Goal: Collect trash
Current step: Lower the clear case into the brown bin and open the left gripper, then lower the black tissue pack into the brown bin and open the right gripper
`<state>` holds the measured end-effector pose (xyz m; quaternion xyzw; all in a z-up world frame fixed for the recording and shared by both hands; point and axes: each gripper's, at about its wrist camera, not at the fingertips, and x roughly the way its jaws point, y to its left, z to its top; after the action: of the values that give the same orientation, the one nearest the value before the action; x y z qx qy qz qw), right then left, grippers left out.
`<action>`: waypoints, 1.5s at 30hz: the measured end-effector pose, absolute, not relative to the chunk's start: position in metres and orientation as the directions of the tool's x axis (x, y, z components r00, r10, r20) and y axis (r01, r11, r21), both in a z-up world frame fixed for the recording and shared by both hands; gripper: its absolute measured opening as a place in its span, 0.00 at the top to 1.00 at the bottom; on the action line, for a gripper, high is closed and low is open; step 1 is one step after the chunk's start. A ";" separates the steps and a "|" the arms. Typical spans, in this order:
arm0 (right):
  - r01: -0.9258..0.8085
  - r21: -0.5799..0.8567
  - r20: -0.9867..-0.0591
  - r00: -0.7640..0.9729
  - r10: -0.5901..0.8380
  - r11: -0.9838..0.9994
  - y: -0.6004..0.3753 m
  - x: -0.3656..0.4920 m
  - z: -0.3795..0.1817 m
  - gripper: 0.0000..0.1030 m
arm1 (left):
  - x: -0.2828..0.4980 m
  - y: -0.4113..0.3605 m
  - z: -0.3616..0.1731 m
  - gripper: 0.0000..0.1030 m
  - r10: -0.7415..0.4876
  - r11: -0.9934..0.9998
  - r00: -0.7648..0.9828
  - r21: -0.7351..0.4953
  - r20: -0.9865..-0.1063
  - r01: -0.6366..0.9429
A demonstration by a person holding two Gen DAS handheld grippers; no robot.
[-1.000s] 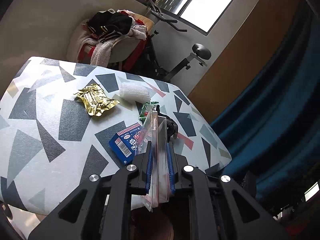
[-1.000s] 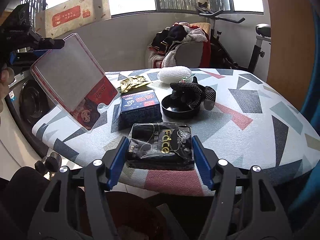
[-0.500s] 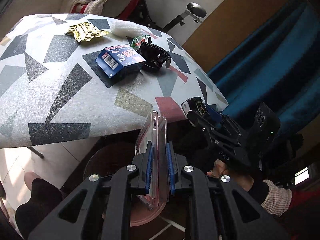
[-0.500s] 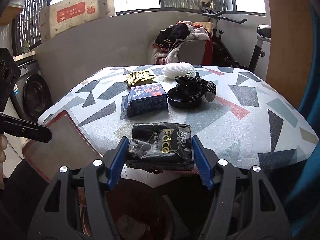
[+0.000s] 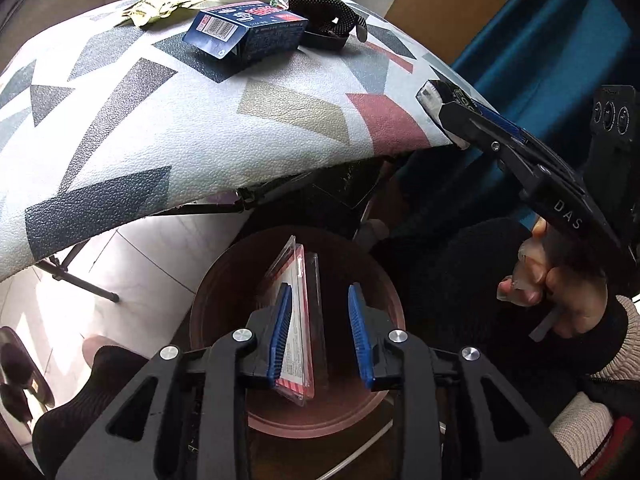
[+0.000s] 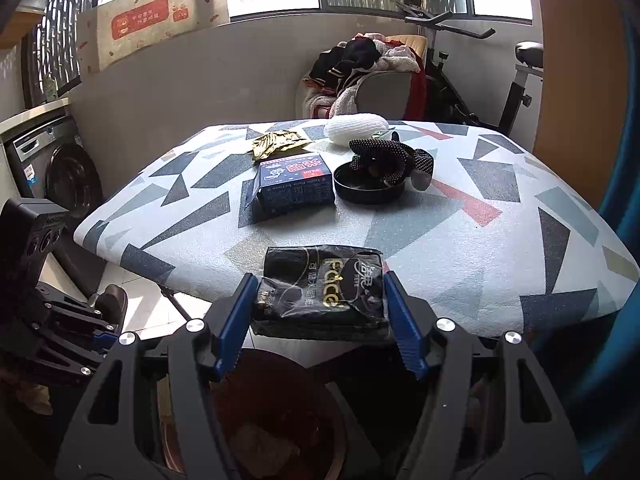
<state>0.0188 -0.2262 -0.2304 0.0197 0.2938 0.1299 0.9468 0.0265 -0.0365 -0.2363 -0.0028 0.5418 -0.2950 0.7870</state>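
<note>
My left gripper (image 5: 320, 336) is open over a round brown bin (image 5: 224, 280) below the table edge. A clear plastic blister pack (image 5: 298, 316) with a red card stands between its fingers, leaning on the left pad, over the bin's mouth. My right gripper (image 6: 318, 316) is shut on a black tissue packet (image 6: 320, 292) at the table's front edge; it also shows in the left wrist view (image 5: 472, 120). On the table (image 6: 460, 240) lie a blue box (image 6: 294, 188), a gold wrapper (image 6: 278, 142), a white foam net (image 6: 356, 130) and a black lid (image 6: 368, 188) with dotted fabric.
The bin (image 6: 280, 420) sits on the floor under the right gripper. A washing machine (image 6: 60, 172) stands at the left. A chair piled with clothes (image 6: 372, 72) and an exercise bike (image 6: 500, 80) stand behind the table. A blue curtain (image 5: 540, 40) hangs on the right.
My left gripper carried the blister pack from above the table down over the bin, then opened and let go of it. The right gripper stayed shut on the tissue packet.
</note>
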 end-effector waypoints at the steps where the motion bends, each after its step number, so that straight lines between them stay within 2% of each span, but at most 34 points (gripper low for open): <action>1: -0.236 0.112 -0.553 0.792 0.258 0.965 -0.226 0.019 -0.231 0.38 | 0.026 -0.035 -0.234 0.46 -0.473 0.825 0.252 -0.324 -0.844 0.463; 5: -0.245 0.100 -0.564 0.784 0.258 0.964 -0.223 0.019 -0.234 0.38 | 0.025 -0.025 -0.216 0.37 -0.464 0.847 0.352 -0.292 -0.813 0.444; 7: -0.256 0.091 -0.571 0.778 0.261 0.962 -0.220 0.020 -0.236 0.38 | 0.023 -0.016 -0.204 0.29 -0.446 0.865 0.426 -0.258 -0.787 0.429; 10: -0.298 0.095 -0.578 0.761 0.296 0.950 -0.214 0.019 -0.238 0.38 | 0.016 -0.002 -0.187 0.22 -0.395 0.897 0.539 -0.187 -0.744 0.400; 16: -0.386 0.013 -0.611 0.728 0.313 0.922 -0.185 0.013 -0.247 0.38 | -0.002 0.024 -0.167 0.11 -0.279 0.944 0.699 -0.053 -0.659 0.327; 25: -0.524 -0.080 -0.684 0.648 0.336 0.848 -0.141 -0.003 -0.269 0.38 | -0.025 0.043 -0.164 0.06 -0.217 0.961 0.781 0.012 -0.585 0.276; 33: -0.590 -0.136 -0.746 0.590 0.310 0.796 -0.115 -0.007 -0.290 0.37 | -0.016 0.046 -0.176 0.06 -0.180 0.971 0.755 0.007 -0.631 0.238; 45: -0.604 -0.157 -0.771 0.569 0.285 0.781 -0.110 -0.007 -0.300 0.37 | -0.007 0.061 -0.182 0.06 -0.173 0.982 0.730 -0.054 -0.661 0.183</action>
<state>-0.0073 -0.1097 -0.2999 -0.2070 0.3859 0.2581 0.8612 -0.0067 0.0606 -0.1824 0.0073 0.3546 -0.0958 0.9301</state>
